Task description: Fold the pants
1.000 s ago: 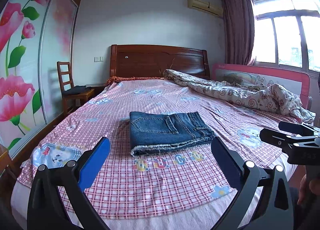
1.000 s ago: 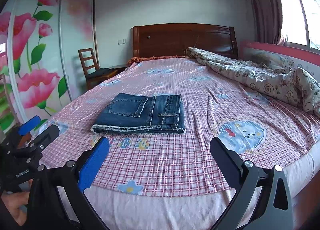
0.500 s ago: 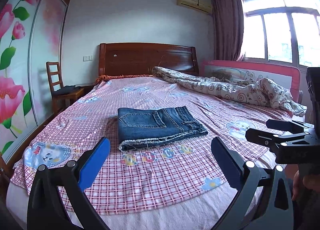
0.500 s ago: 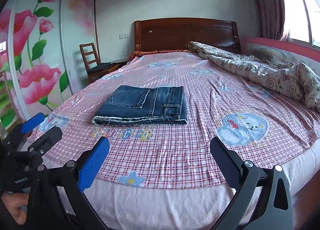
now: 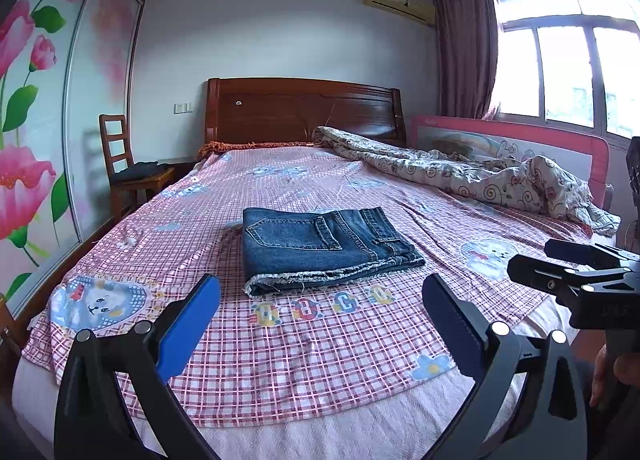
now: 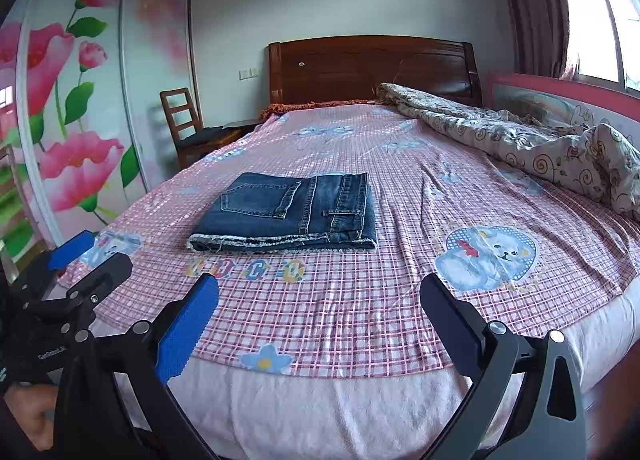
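Folded blue denim pants (image 5: 320,248) on the pink checked bed (image 5: 320,340), 12 o'clock of both spread, empty grippers (image 5: 320,324) (image 6: 318,320); heavy, limp cloth, probably best taken by the frayed hem.

Left tool (image 5: 320,302) and right tool (image 6: 320,302) hang side by side, fingers spread wide.

Domestic bedroom: bed (image 5: 280,340) with wooden headboard (image 5: 304,112), crumpled quilt (image 5: 460,176) far right, flower-printed wardrobe doors (image 5: 36,120) left, curtained window (image 5: 560,72), wall air conditioner (image 5: 398,6).
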`<state>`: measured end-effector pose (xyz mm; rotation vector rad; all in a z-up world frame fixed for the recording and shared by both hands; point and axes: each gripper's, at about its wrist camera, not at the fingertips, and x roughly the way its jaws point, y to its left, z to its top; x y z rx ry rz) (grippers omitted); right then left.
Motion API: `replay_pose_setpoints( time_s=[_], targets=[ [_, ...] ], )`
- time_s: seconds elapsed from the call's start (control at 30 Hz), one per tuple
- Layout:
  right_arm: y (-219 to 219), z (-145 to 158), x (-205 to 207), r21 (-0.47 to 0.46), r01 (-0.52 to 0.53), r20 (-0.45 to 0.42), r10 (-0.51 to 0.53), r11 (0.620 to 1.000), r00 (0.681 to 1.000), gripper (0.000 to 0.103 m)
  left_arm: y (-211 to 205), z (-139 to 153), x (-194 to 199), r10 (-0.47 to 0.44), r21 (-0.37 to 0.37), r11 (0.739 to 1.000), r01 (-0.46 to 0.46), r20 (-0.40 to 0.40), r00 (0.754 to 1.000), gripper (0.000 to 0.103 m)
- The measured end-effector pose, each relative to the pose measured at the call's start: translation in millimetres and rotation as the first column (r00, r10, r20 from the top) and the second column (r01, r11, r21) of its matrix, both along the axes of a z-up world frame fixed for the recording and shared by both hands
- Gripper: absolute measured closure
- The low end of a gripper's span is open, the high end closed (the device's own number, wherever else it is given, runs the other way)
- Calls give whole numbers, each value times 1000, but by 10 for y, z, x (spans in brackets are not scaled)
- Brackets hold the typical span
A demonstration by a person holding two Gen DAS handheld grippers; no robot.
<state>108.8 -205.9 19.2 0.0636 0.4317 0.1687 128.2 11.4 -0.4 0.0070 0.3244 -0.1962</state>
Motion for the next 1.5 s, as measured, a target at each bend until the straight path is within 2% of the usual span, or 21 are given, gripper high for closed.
replay_pose_setpoints(
  time_s=[0.6, 1.13, 1.37, 1.5],
  targets=[
    [-20, -25, 15, 10, 1, -15, -1, 1000, 1000, 3, 60, -29, 65, 9, -19, 1000, -10, -31, 999, 2],
    [-12, -43, 29, 5, -5, -23, 5, 1000, 1000, 3, 54, -21, 75, 2, -22, 1000, -3, -28, 1000, 2],
    [-9, -65, 61, -8, 0, -37, 0, 1000, 999, 3, -24, -12, 55, 16, 33, 999, -15, -30, 999, 2],
    [19, -90, 74, -26, -1, -45, 0, 1000, 999, 3, -96, 33, -47, 75, 66, 995, -77, 32, 997, 2]
  ],
)
